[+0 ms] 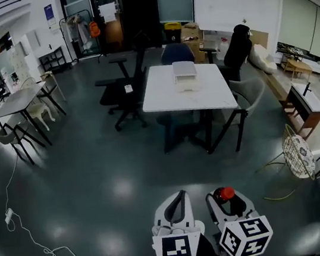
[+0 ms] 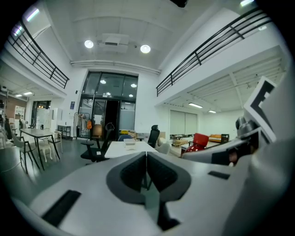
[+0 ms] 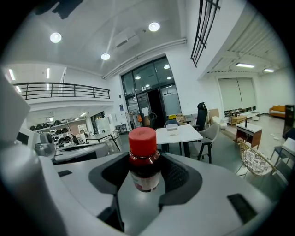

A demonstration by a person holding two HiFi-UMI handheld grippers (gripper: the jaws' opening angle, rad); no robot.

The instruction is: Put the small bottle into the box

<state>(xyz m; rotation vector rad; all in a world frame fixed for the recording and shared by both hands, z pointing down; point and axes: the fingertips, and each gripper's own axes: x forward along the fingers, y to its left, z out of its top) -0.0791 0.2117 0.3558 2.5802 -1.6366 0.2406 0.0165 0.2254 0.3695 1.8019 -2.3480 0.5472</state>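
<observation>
Our right gripper [image 3: 145, 177] clamps a small, dark, glossy bottle [image 3: 144, 163] with a round red cap [image 3: 142, 140]. Our left gripper [image 2: 146, 173] has its jaws pressed together, empty.

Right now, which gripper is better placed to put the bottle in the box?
The right gripper: it holds the small dark red-capped bottle. The left gripper is shut, empty. The white box sits on the white table ahead.

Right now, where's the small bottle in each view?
Head view: bottle bottom centre, in the right gripper.
Left gripper view: bottle right of centre.
Right gripper view: bottle dead centre, between the jaws.
Shared landmark: white table ahead.
</observation>
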